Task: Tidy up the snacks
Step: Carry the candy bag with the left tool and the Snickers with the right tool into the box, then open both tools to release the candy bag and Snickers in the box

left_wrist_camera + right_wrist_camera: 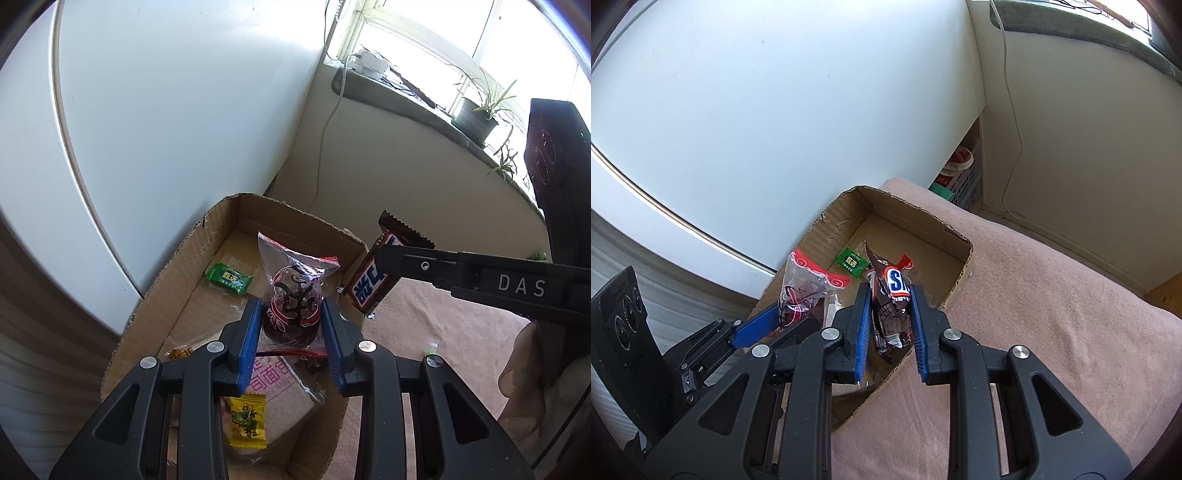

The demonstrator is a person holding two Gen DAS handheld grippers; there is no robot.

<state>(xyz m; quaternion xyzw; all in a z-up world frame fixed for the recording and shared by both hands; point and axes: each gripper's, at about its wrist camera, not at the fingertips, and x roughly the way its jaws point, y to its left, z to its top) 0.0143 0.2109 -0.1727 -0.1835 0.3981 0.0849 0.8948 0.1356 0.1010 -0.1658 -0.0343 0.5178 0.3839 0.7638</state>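
left claw (291,325) grips pouch (293,295) | right claw (889,321) grips bar (892,302) (over box (960,266))

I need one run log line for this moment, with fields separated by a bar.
left tongs: shut on clear snack bag over cardboard box | right tongs: shut on chocolate bar | both not yet released
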